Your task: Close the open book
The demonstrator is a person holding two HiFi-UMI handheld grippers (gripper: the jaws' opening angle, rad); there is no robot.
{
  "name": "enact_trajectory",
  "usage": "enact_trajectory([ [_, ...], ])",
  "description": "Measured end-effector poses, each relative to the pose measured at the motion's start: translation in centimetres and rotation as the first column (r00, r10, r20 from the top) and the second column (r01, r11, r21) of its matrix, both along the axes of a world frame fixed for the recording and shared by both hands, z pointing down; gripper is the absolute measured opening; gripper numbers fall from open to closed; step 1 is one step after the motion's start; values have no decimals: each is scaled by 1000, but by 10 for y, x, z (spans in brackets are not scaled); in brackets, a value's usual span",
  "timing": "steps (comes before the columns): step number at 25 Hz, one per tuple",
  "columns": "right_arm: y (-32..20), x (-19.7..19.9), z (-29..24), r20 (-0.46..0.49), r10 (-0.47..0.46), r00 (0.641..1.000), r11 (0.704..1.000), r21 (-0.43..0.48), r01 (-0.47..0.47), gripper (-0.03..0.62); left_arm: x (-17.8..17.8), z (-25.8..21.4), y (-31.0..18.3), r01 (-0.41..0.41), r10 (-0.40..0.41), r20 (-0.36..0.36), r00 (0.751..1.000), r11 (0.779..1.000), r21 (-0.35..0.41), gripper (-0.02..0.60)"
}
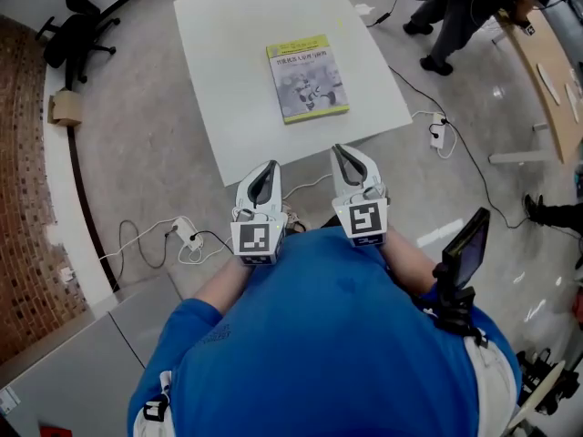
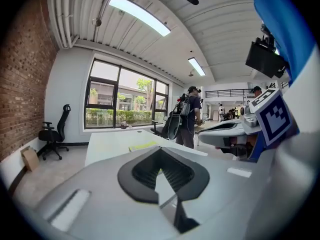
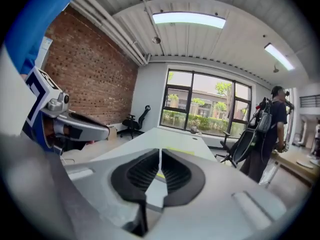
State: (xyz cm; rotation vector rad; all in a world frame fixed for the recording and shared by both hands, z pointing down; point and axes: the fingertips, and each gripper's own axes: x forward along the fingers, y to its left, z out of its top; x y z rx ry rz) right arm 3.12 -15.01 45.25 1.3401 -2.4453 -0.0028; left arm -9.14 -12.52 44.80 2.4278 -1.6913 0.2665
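Observation:
The book (image 1: 308, 77) lies shut on the white table (image 1: 228, 25), cover up, with a yellow-green band above a grey picture. Both grippers hang off the table's near edge, close to my chest and apart from the book. My left gripper (image 1: 271, 165) has its jaws together with nothing between them, and so does my right gripper (image 1: 337, 148). In the left gripper view the book (image 2: 142, 146) is a thin yellow strip on the table (image 2: 110, 144) beyond the jaws. The right gripper view shows the same book (image 3: 181, 151) as a strip past its closed jaws.
A power strip (image 1: 189, 235) and cables lie on the floor left of me. An office chair (image 1: 77, 30) and a cardboard box (image 1: 66, 107) stand by the brick wall. People (image 1: 455, 7) and a wooden table (image 1: 547, 80) are at the right.

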Motion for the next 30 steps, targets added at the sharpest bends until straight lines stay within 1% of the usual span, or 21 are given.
enact_trajectory([
  [3, 14, 19, -11, 40, -16, 999, 1000, 8, 16, 3, 18, -6, 12, 23, -23, 14, 1000, 1000, -1, 6],
  [6, 32, 41, -22, 61, -56, 997, 998, 24, 55, 3, 40, -13, 29, 60, -61, 20, 998, 998, 14, 6],
  [9, 56, 73, -28, 78, -78, 994, 997, 24, 77, 3, 72, -20, 52, 76, -77, 10, 997, 996, 36, 6],
  [13, 86, 114, -30, 113, -94, 989, 996, 15, 93, 2, 116, -21, 84, 86, -87, 12, 996, 995, 41, 6],
  [18, 115, 145, -40, 165, -121, 979, 993, 9, 122, 2, 151, -26, 118, 121, -122, 12, 993, 992, 48, 6],
  [22, 131, 156, -47, 177, -127, 976, 992, 24, 124, 2, 162, -33, 135, 123, -124, 17, 992, 991, 54, 6],
  [25, 141, 157, -51, 169, -132, 977, 991, 35, 127, 3, 162, -39, 144, 125, -126, 19, 992, 991, 54, 6],
  [30, 150, 153, -60, 170, -128, 977, 992, 35, 124, 2, 160, -49, 151, 99, -101, 24, 995, 992, 80, 6],
])
